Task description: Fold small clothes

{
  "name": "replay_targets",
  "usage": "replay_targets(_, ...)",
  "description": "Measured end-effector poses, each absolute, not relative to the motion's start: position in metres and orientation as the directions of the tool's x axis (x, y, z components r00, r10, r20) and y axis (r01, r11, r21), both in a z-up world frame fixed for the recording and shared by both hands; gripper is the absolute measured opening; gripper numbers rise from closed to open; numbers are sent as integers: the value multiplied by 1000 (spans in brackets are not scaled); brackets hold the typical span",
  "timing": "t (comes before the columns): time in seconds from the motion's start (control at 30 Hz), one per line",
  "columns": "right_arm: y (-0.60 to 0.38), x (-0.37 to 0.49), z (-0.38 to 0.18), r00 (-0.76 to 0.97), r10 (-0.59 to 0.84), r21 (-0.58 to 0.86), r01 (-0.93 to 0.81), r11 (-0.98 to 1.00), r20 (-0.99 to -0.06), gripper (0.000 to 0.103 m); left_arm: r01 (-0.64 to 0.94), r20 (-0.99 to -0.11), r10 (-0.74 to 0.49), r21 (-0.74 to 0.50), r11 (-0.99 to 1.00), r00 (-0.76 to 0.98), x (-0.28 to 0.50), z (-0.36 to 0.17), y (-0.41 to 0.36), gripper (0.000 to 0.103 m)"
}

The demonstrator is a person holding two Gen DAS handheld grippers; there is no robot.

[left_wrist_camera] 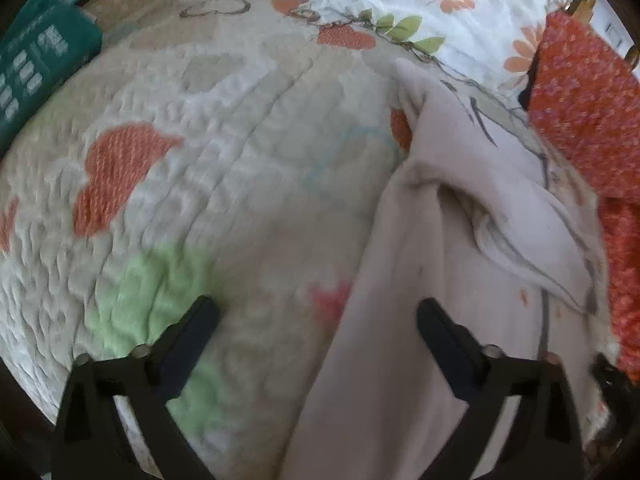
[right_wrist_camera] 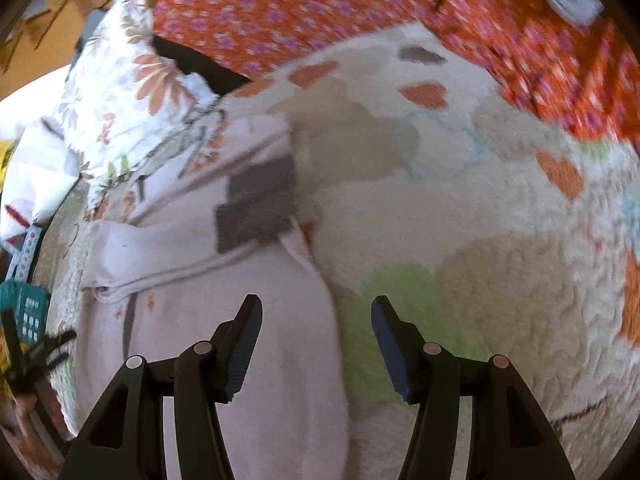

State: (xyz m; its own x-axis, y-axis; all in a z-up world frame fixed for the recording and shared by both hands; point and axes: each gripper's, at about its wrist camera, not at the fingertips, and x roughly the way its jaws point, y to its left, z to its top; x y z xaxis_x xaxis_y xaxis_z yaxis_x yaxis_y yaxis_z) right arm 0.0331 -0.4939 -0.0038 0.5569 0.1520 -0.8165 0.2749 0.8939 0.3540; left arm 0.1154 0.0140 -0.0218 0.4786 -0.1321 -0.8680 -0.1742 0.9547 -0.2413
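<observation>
A small pale pink garment (left_wrist_camera: 424,280) lies partly folded on a quilted bedspread (left_wrist_camera: 200,184), with one flap laid over its body. In the right wrist view the garment (right_wrist_camera: 208,288) shows a grey square patch (right_wrist_camera: 260,204). My left gripper (left_wrist_camera: 318,312) is open and empty, its right finger above the garment's left edge. My right gripper (right_wrist_camera: 316,316) is open and empty, its left finger above the garment's right edge and its right finger above the bedspread (right_wrist_camera: 460,220).
A red flowered cloth (left_wrist_camera: 588,120) lies at the right, and shows at the top in the right wrist view (right_wrist_camera: 320,12). A white floral pillow (left_wrist_camera: 440,8) lies behind. A teal box (left_wrist_camera: 36,64) sits at the far left.
</observation>
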Motion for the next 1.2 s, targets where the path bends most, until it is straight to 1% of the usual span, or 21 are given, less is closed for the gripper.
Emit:
replay_targets(0.03,-497,31,-11,537,185,380,279,882,-823,62,-157,-864,-135,-238,959,485,109,-21,15,81)
replay_targets(0.07,-499,26,-17,529,218,412,281,867,-820,62,-138,-861,-153,-248,959,484,101,-21,16,77)
replay_targets(0.1,-500,16,-17,560,228,438,274,856,-796,62,-123,-852,-185,-277,953,489,92,-21,19,77)
replay_targets(0.13,-500,10,-17,567,254,466,268,843,-784,63,-107,-839,-224,-315,943,497,81,-22,22,74)
replay_targets(0.17,-502,0,-19,584,301,522,256,814,-754,65,-96,-830,-253,-342,935,496,75,-23,23,70)
replay_targets(0.2,-504,-8,-21,600,347,577,242,780,-721,65,-82,-816,-297,-385,919,496,65,-24,25,69)
replay_targets(0.3,-504,-30,-49,582,599,811,201,549,-550,65,-58,-780,-397,-481,875,485,46,-30,25,67)
replay_targets(0.33,-502,-39,-56,584,629,842,197,502,-512,64,-52,-764,-437,-520,852,474,40,-33,24,67)
replay_targets(0.37,-500,-45,-57,587,634,847,189,497,-503,63,-50,-750,-476,-556,829,460,33,-37,22,65)
replay_targets(0.43,-491,-55,-57,571,655,851,166,498,-495,63,-45,-741,-507,-582,812,441,24,-43,18,65)
replay_targets(0.53,-478,-69,-62,549,676,853,147,501,-492,63,-26,-745,-502,-569,822,440,10,-45,10,65)
replay_targets(0.63,-468,-81,-64,536,689,855,133,502,-488,63,-39,-724,-559,-624,780,403,-3,-57,8,57)
replay_targets(0.73,-460,-88,-66,519,697,850,123,512,-494,63,-67,-721,-565,-638,767,401,-16,-66,12,50)
replay_targets(0.83,-454,-95,-65,515,689,837,113,535,-510,63,-105,-704,-588,-672,733,398,-28,-73,20,50)
replay_targets(0.97,-448,-100,-66,506,688,830,109,547,-520,63,-166,-703,-610,-694,700,367,-39,-90,20,50)
replay_targets(1.0,-446,-101,-66,502,689,828,107,550,-523,63,-164,-709,-607,-688,706,360,-42,-93,17,50)
replay_targets(1.03,-443,-103,-66,497,690,826,105,554,-526,63,-162,-715,-604,-682,713,353,-42,-94,16,54)
replay_targets(1.07,-441,-105,-66,492,691,824,103,558,-530,63,-160,-720,-603,-678,718,344,-42,-96,12,62)
replay_targets(1.13,-434,-110,-67,482,688,814,100,572,-543,63,-159,-719,-605,-679,717,343,-43,-97,9,67)
replay_targets(1.2,-427,-115,-68,485,667,794,100,600,-566,61,-155,-729,-591,-665,730,347,-41,-95,5,67)
